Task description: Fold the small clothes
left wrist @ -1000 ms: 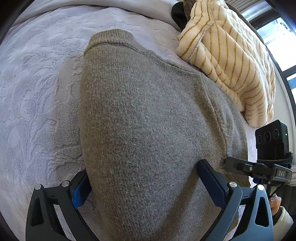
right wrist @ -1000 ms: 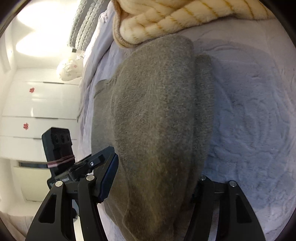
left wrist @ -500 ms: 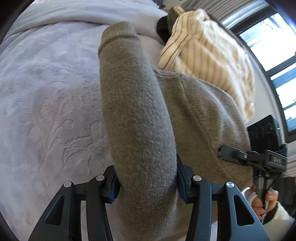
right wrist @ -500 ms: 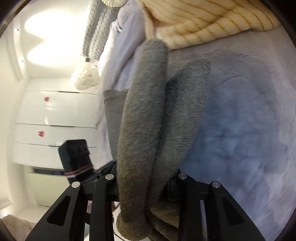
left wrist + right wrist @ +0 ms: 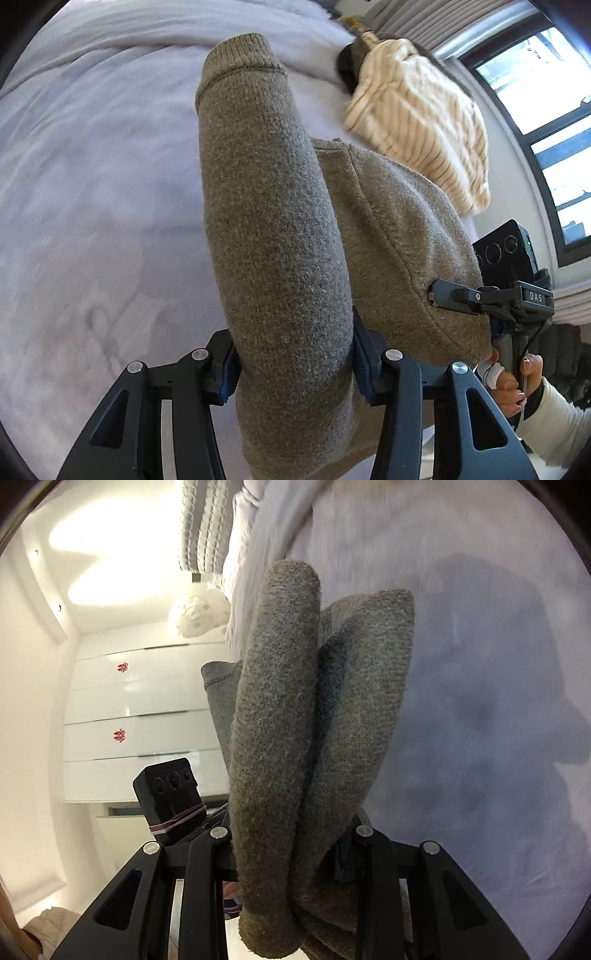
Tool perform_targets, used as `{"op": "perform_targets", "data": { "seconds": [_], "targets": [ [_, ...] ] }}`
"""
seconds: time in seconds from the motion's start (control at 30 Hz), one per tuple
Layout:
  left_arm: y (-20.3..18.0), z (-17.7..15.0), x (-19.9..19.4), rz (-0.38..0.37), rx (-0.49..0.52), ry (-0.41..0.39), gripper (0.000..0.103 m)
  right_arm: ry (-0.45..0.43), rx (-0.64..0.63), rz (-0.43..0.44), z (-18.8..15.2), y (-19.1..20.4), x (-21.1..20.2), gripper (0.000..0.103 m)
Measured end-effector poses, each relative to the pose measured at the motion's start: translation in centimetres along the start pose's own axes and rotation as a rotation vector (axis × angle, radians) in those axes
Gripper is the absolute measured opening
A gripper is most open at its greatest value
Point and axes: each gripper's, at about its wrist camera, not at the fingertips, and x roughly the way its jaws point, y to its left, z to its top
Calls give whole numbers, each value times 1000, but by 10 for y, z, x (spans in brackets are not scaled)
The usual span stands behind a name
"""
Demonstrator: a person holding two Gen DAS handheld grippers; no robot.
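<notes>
A grey-brown knit sweater (image 5: 280, 229) is folded into thick layers and held up off the pale lilac bedspread (image 5: 92, 206). My left gripper (image 5: 295, 362) is shut on one end of the fold, its blue pads pressed into the knit. My right gripper (image 5: 291, 853) is shut on the other end of the sweater (image 5: 280, 716), where two bunched layers stand between the jaws. The right gripper also shows in the left wrist view (image 5: 443, 295) at the sweater's far edge. The fingertips are hidden by the cloth.
A cream garment with thin tan stripes (image 5: 417, 122) lies on the bed beyond the sweater. A window (image 5: 535, 92) is at the right. White wardrobe doors (image 5: 140, 709) and a patterned pillow (image 5: 199, 613) stand past the bed's edge. The sweater's shadow (image 5: 498, 686) falls on the bedspread.
Both grippers have closed on the sweater, which lay flat a second ago, and have lifted it off the bed into a bunched fold. The striped garment has dropped out of the right wrist view.
</notes>
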Motion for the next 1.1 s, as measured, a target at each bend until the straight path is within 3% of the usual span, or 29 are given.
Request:
{"op": "perform_targets", "data": {
  "seconds": [0.17,0.27,0.43,0.5,0.6,0.73,0.77,0.83,0.87,1.0,1.07,1.1],
  "targets": [
    [49,-49,-6,98,-52,37,51,69,31,-25,-38,-13,59,34],
    [79,-73,0,189,-100,71,51,103,-26,-182,-46,-11,82,35],
    [106,-86,-38,192,-177,-65,51,42,-116,-411,-48,7,64,40],
    [115,-84,-51,214,-204,-115,51,-7,-132,-459,-46,12,54,40],
    [126,-78,-52,246,-225,-115,51,-52,-108,-410,-44,9,40,40],
    [128,-73,-35,277,-217,-102,51,3,-63,-349,-30,-12,55,40],
    [125,-71,-31,282,-215,-101,51,20,-46,-344,-24,-17,60,38],
    [123,-72,-30,292,-207,-108,51,37,-45,-349,-23,-17,68,11],
    [121,-68,-26,301,-203,-112,51,38,-78,-356,-25,-10,68,4],
    [118,-75,-16,356,-183,-95,51,23,-217,-510,-32,13,59,4],
    [119,-74,-6,371,-183,-81,51,52,-198,-578,-34,0,61,3],
    [119,-73,-2,382,-179,-76,51,61,-168,-567,-35,-10,55,3]
  ]
}}
